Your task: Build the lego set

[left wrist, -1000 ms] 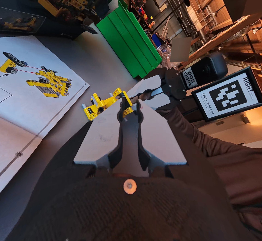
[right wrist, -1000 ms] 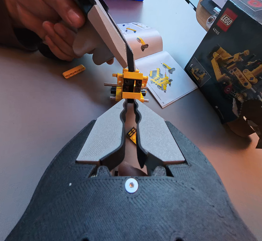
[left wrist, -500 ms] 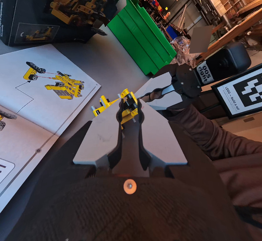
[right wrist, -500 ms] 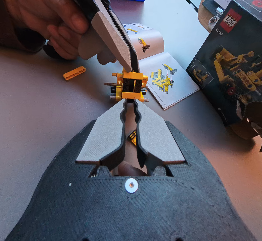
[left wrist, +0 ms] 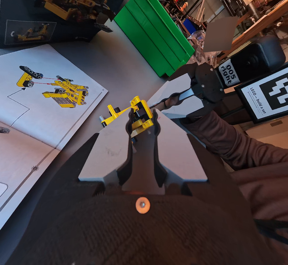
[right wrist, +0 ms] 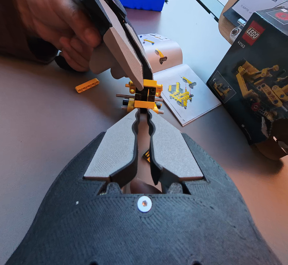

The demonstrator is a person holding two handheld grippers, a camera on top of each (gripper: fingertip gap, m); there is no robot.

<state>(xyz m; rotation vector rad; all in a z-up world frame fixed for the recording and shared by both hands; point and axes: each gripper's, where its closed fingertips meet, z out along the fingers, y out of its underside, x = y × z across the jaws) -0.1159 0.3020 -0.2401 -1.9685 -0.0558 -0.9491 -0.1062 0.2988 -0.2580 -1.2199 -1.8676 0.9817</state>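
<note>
On the grey table's [right wrist: 39,125] left side lay one loose orange plastic beam [right wrist: 87,85] with holes, well apart from the single small yellow-and-black plastic brick assembly [right wrist: 144,97] at mid-table. The left gripper [left wrist: 142,113] had its fingers apart around the assembly's upper block; whether they clamped it, I could not tell. The right gripper [right wrist: 142,111] stood with fingers slightly apart, just at the assembly's near edge. It looked light and rigid, though protruding pins might pop loose; gripping the yellow frame seemed safest. Rightward lay one open white paper instruction booklet [right wrist: 187,95] and one dark cardboard box [right wrist: 257,86].
</note>
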